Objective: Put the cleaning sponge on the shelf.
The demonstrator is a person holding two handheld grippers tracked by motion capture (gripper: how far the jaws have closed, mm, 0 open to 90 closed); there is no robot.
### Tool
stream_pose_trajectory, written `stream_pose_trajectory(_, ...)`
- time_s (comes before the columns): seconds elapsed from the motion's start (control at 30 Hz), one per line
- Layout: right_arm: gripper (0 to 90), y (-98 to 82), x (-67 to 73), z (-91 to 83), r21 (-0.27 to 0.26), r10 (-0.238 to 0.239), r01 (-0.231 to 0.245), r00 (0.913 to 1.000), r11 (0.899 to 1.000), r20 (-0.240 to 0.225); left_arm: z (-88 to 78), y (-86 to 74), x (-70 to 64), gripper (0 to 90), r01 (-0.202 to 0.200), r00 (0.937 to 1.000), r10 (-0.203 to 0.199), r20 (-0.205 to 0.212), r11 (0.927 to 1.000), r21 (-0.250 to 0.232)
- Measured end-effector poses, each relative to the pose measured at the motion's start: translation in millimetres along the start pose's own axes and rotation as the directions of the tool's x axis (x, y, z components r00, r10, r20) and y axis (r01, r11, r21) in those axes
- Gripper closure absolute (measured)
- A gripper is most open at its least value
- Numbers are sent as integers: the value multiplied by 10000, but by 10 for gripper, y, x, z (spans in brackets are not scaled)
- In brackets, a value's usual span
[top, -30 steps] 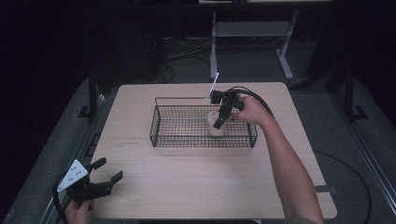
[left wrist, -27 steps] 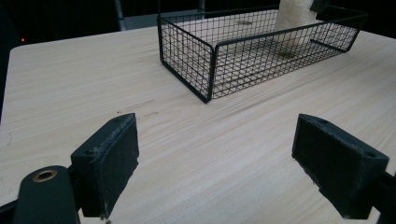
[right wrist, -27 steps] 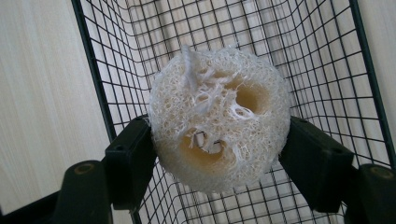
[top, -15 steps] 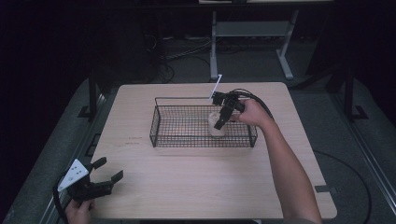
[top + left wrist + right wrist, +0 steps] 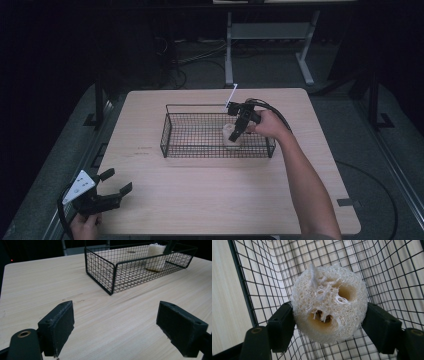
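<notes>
While the right gripper (image 5: 329, 322) jaws clasp it, the loofah (image 5: 329, 303) stands upright, holes facing upward.

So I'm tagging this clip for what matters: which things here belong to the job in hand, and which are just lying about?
In the job:
- loofah piece, between the pads of the right gripper
- wire basket, the loofah piece inside it

Just about:
- left gripper, open over the near table corner
- wooden table
- metal stand behind the table

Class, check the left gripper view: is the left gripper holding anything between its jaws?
No: the left gripper stands wide open over the bare table, with nothing between its jaws.
</notes>
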State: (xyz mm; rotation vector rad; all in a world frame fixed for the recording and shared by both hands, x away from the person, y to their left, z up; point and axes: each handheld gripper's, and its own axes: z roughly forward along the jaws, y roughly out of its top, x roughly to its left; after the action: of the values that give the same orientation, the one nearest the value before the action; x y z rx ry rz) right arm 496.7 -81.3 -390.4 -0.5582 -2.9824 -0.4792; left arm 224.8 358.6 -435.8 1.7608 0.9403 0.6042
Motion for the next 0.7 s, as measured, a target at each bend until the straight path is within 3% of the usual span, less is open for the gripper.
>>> stream_pose_trajectory(0.33,202,-45,-6,-29,-136,185,-183,9997,9997,137,-3,-5,-6,139,-5,10000,5,-5,10000,5)
stream_pose_trajectory(0.7,180,-86,85,-237,-411,123,-107,9991,9991,407,5,1,-20,139,-38,10000,38,43,10000,-23)
